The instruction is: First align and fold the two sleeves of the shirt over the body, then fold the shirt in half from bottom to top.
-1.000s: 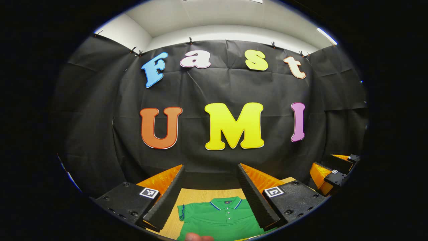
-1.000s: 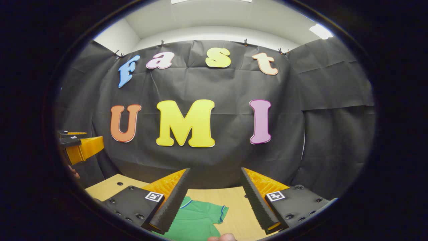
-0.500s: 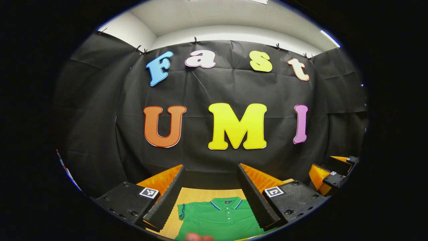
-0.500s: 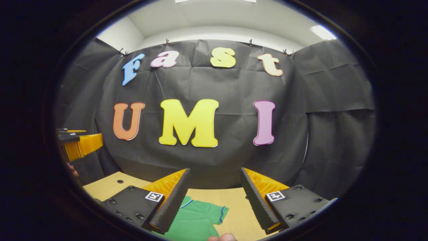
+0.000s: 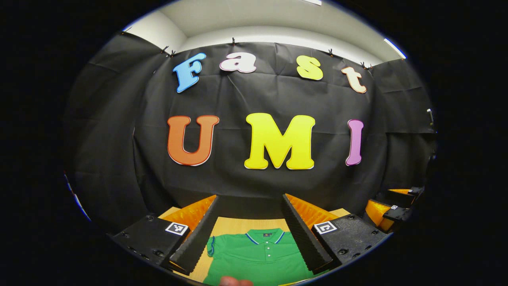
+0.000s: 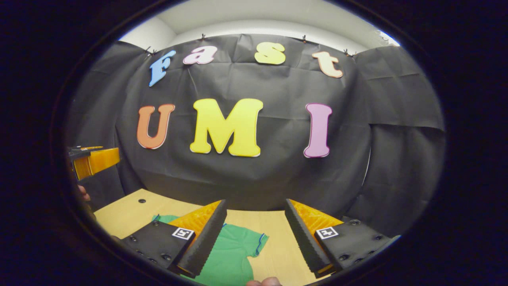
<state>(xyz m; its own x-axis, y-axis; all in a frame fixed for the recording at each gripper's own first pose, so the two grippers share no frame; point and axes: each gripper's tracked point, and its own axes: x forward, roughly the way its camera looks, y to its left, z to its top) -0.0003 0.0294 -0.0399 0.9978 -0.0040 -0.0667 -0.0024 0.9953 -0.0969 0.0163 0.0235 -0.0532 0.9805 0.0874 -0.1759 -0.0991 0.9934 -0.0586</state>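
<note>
Both grippers hover above a pale wooden table [image 6: 131, 212] with their fingers spread wide and holding nothing. In the left gripper view, the left gripper [image 5: 250, 230] has two long wedge-shaped fingers [image 5: 197, 242] with ridged, saw-toothed inner faces, each fixed to a flat block that carries a small square printed marker. Through the gap between them lies a green polo shirt [image 5: 258, 258], flat on the table and face up, with nothing touching it. Its collar [image 5: 264, 237] has a thin blue and white edging and points toward the black cloth wall [image 5: 258, 186] at the far side of the table; a short row of pale buttons runs down from the collar. One short sleeve [image 5: 211, 246] spreads out beside the shirt's body, close to the finger on that side of the view. In the right gripper view, the right gripper [image 6: 256, 230] is equally wide open, and the shirt's other short sleeve [image 6: 248, 244], trimmed in blue at the cuff, lies flat on the wood between its fingers. The cloth looks smooth and matte. A small round hole [image 6: 141, 201] marks the tabletop nearer the wall than the shirt.
</note>
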